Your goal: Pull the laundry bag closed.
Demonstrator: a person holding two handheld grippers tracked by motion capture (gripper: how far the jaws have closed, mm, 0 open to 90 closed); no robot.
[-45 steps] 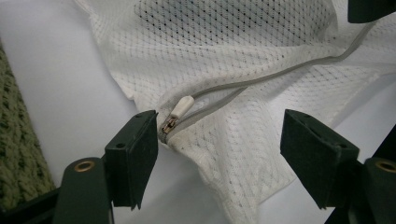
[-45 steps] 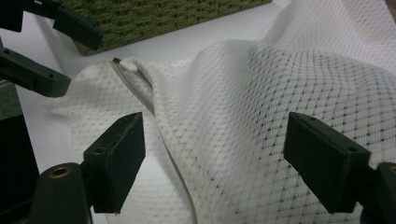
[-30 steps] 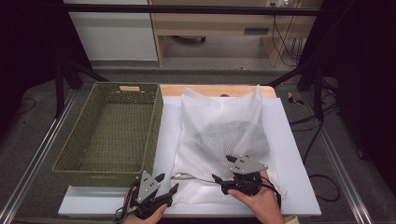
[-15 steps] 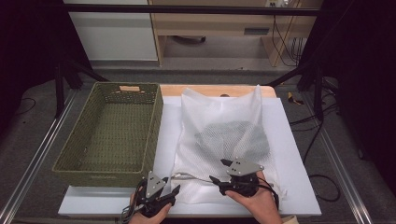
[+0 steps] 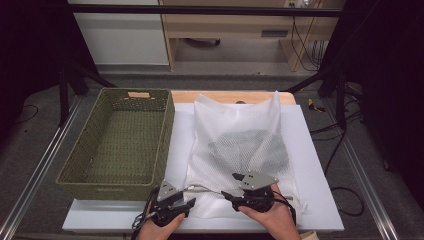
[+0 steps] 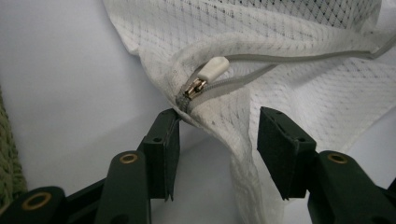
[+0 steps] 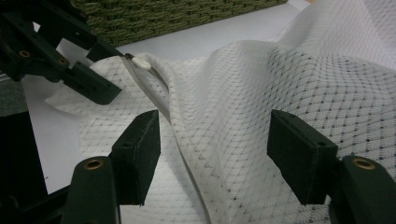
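Since the earlier frame the left tool (image 5: pixel 186 204) has sunk a little toward the near left corner of the white mesh bag (image 5: pixel 240 150), and the jaws of both tools have just been closing. In the left gripper view the jaws stand apart around the bag's bunched corner; the left jaw seems to touch the mesh just under the zipper pull (image 6: pixel 211 70), the right jaw stands clear of it. The right tool (image 5: pixel 231 194) hovers at the bag's near edge, its jaws apart with a raised fold of mesh between them, neither pad pressing.

The bag lies flat on the white surface (image 5: pixel 310 165) with something dark inside it. A green woven basket (image 5: pixel 117 145) stands just left of the bag, close beside the left tool. The zipper tape (image 7: pixel 152 88) runs along the near edge between the two tools.
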